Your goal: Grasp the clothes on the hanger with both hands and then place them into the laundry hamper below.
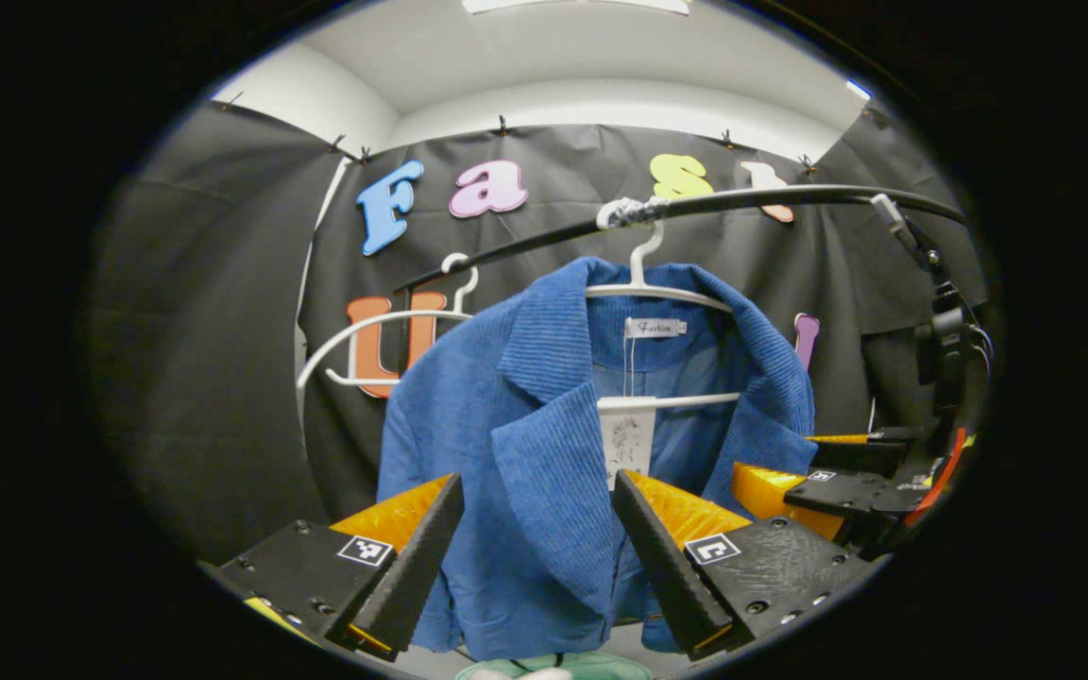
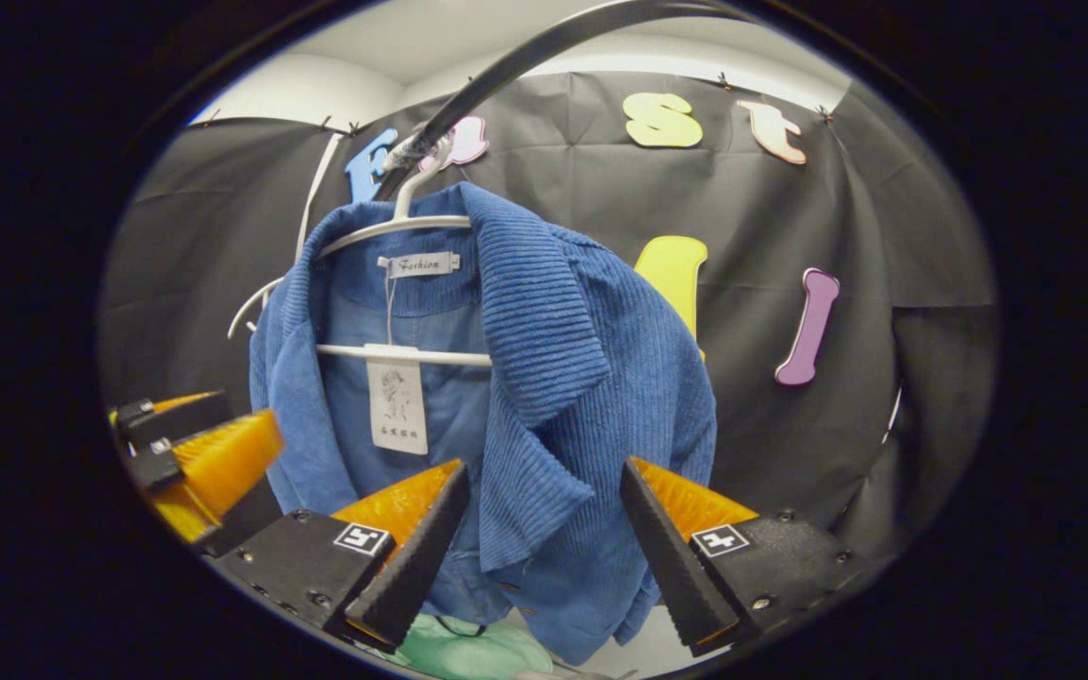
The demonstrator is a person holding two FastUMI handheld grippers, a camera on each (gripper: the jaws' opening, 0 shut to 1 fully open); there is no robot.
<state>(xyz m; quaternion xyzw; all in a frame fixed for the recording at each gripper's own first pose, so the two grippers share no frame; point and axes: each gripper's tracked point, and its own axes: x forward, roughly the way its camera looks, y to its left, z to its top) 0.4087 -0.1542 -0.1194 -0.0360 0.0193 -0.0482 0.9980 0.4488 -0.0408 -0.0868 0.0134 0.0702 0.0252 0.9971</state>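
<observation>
A blue corduroy jacket (image 1: pixel 544 444) hangs on a white hanger (image 1: pixel 643 283) from a black rail (image 1: pixel 742 200). A paper tag dangles inside its collar. My left gripper (image 1: pixel 537 479) is open, its fingers spread in front of the jacket's left lapel without touching it. In the right gripper view the jacket (image 2: pixel 553 378) hangs straight ahead, and my right gripper (image 2: pixel 544 469) is open in front of its right lapel. Each gripper also shows beside the other: the right gripper (image 1: pixel 827 486) at the jacket's right edge, the left gripper (image 2: pixel 209 458) at its left edge.
An empty white hanger (image 1: pixel 365 331) hangs on the rail to the left of the jacket. Something pale green (image 2: pixel 468 647) lies below the jacket's hem; I cannot tell what it is. Black cloth walls close in behind and on both sides.
</observation>
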